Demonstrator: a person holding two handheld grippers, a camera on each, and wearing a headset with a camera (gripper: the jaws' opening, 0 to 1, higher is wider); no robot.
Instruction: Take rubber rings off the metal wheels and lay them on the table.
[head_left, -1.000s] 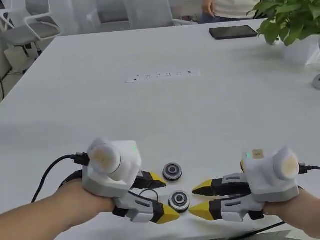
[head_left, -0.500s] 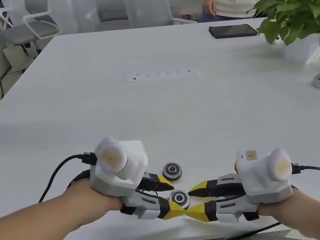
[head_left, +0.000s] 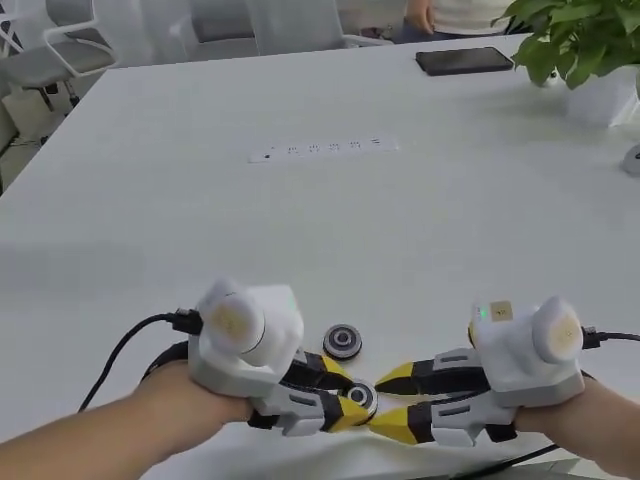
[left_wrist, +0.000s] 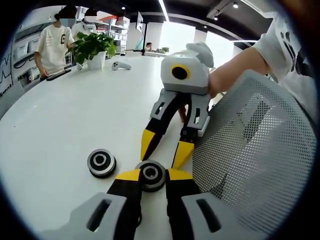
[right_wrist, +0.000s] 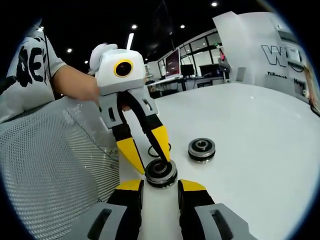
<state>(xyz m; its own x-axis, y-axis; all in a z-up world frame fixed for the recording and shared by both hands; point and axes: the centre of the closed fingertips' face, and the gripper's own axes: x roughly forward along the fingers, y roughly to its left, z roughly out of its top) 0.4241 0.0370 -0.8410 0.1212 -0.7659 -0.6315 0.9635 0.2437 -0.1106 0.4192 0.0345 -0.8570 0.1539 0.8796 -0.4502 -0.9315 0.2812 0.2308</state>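
Observation:
Two metal wheels with black rubber rings lie near the table's front edge. My left gripper (head_left: 346, 396) (left_wrist: 152, 175) is shut on the nearer wheel (head_left: 358, 398) (left_wrist: 151, 176) (right_wrist: 161, 172), a yellow tip pressing each side. From the opposite side, my right gripper (head_left: 380, 400) (right_wrist: 161, 186) stands open with its tips just short of that wheel. The second wheel (head_left: 342, 340) (left_wrist: 101, 162) (right_wrist: 202, 149) rests free a little farther back. A thin loose black ring (right_wrist: 150, 151) lies on the table behind the left gripper's jaws.
A white power strip (head_left: 322, 149) lies mid-table. Farther back are a dark phone (head_left: 465, 62) and a potted plant (head_left: 575, 40). A mesh chair back (left_wrist: 250, 150) stands close behind the table's near edge. A person stands at the far side.
My left gripper has moved right and its jaws have come onto the nearer wheel. The right gripper has moved left up to the same wheel. The second wheel has not moved.

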